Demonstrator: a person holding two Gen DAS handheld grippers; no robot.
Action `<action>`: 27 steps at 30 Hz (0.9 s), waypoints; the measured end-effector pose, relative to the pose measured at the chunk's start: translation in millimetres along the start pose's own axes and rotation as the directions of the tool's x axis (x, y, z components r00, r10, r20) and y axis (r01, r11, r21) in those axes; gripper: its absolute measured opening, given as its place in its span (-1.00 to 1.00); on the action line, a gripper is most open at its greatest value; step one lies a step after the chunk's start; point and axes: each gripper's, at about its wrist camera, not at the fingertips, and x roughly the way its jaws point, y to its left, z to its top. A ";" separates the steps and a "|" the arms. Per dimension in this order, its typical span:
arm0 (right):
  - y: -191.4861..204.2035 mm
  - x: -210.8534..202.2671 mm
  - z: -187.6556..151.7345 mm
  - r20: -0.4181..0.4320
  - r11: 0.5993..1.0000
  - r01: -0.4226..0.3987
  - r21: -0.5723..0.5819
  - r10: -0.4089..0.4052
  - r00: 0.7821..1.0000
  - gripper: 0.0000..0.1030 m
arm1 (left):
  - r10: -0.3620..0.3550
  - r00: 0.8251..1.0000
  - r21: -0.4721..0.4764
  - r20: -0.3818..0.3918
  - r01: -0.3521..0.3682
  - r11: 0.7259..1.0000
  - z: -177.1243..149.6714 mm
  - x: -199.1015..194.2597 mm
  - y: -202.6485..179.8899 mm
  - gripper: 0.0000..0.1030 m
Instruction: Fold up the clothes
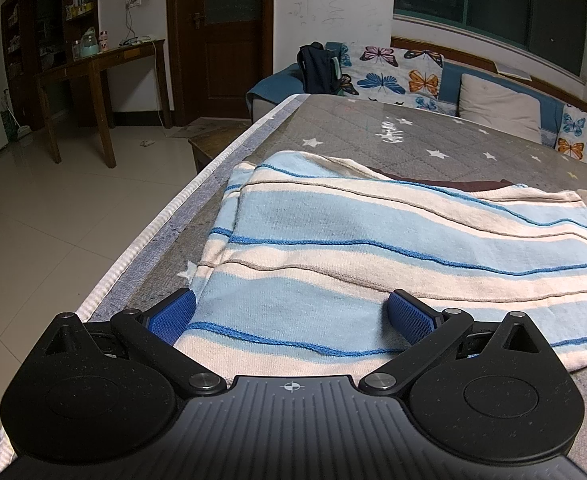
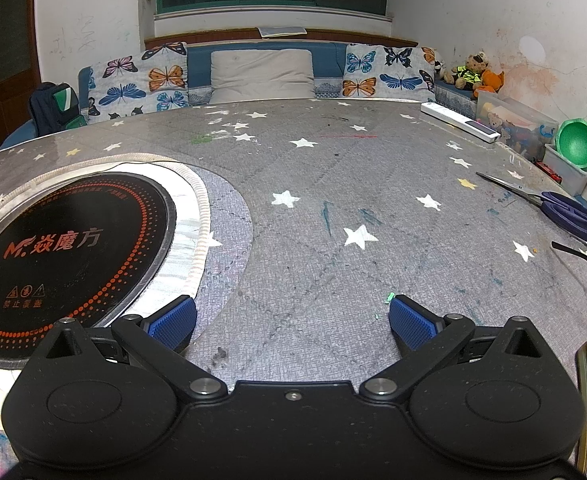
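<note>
Striped garment [image 1: 373, 240] on star-print table cover [image 2: 333, 184], apparently folded; left gripper [image 1: 291, 316], right gripper [image 2: 291, 320] jaws spread, empty.

Ahead of the right tongs [image 2: 292, 317] the grey starred tabletop [image 2: 317, 240] lies bare and passable through its middle. A round black cooktop [image 2: 65, 248] blocks the left side; scissors [image 2: 549, 204] and a black cable [image 2: 585, 258] sit along the right edge. Before the left tongs [image 1: 292, 314], a striped garment [image 1: 373, 248] covers the surface, with a bare strip along the left edge.
</note>
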 end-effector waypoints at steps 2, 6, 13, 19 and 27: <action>-0.2 -0.3 -0.2 0.000 1.000 0.002 -0.002 -0.002 1.000 1.00 | -0.001 1.000 -0.001 0.000 0.001 1.000 0.0 0.1 0.3 1.00; 0.2 -0.5 -0.1 0.001 1.000 0.005 -0.006 -0.005 1.000 1.00 | 0.000 1.000 0.000 0.000 0.000 1.000 0.1 0.2 0.0 1.00; 7.5 -5.3 1.9 -0.011 1.000 0.005 0.008 -0.005 1.000 1.00 | 0.002 1.000 0.002 0.002 -0.002 1.000 0.0 -0.6 -0.8 1.00; 25.1 -11.0 3.3 -0.027 0.997 -0.058 -0.041 0.057 0.998 1.00 | 0.012 1.000 0.020 0.008 -0.012 1.000 0.2 -3.9 -2.5 1.00; 62.9 -18.7 7.8 -0.053 0.977 -0.182 -0.108 0.177 0.983 1.00 | 0.005 1.000 0.035 0.000 -0.005 0.999 3.4 -10.6 5.7 1.00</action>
